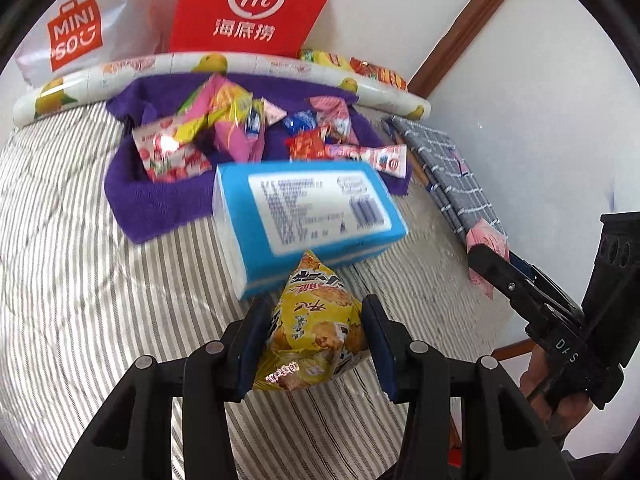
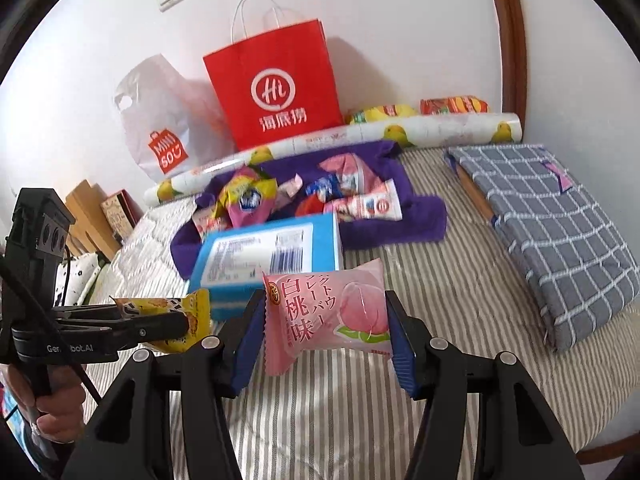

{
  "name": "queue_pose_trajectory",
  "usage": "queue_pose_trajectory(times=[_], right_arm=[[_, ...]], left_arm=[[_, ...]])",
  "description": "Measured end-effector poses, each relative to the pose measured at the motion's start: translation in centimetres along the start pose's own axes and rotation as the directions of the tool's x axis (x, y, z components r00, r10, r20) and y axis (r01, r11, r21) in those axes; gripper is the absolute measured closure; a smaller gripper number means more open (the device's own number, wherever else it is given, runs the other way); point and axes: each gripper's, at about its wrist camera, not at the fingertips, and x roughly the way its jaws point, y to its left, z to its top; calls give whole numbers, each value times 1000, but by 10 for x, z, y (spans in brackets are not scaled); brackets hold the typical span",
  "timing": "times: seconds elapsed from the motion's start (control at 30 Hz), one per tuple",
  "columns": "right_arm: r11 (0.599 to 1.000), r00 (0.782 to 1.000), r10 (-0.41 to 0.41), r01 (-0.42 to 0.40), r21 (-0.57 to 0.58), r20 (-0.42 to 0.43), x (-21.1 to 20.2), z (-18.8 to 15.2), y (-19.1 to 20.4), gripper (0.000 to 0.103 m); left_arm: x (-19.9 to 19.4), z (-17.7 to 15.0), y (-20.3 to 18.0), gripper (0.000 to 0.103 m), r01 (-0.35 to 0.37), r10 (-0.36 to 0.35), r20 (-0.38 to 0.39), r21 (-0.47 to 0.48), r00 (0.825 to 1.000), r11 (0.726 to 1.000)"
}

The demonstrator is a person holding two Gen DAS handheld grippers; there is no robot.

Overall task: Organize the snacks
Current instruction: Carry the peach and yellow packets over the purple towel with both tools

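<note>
My left gripper (image 1: 316, 334) is shut on a yellow snack bag (image 1: 314, 328) and holds it above the striped bed, just in front of a blue box (image 1: 304, 216). My right gripper (image 2: 326, 328) is shut on a pink peach-flavour snack packet (image 2: 328, 316); it also shows in the left wrist view (image 1: 490, 262) at the right. The left gripper with the yellow bag (image 2: 172, 316) shows at the left of the right wrist view. A pile of snack packets (image 1: 240, 132) lies on a purple towel (image 1: 136, 200) behind the blue box (image 2: 264, 256).
A red paper bag (image 2: 276, 92) and a white Miniso plastic bag (image 2: 160, 120) lean on the wall behind a fruit-print roll (image 2: 400, 132). A grey checked cushion (image 2: 552, 232) lies at the right. More snack packets (image 2: 452, 106) sit behind the roll.
</note>
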Motion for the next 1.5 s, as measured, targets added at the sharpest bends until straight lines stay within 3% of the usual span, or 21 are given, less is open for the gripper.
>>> queue_pose_trajectory(times=[0.57, 1.5], right_arm=[[1000, 997, -11, 11, 0, 74, 12, 61, 8, 47], [1000, 994, -19, 17, 18, 109, 96, 142, 3, 47]], left_arm=[[-18, 71, -4, 58, 0, -1, 48, 28, 999, 1000], [1, 187, 26, 59, 21, -20, 106, -6, 994, 1000]])
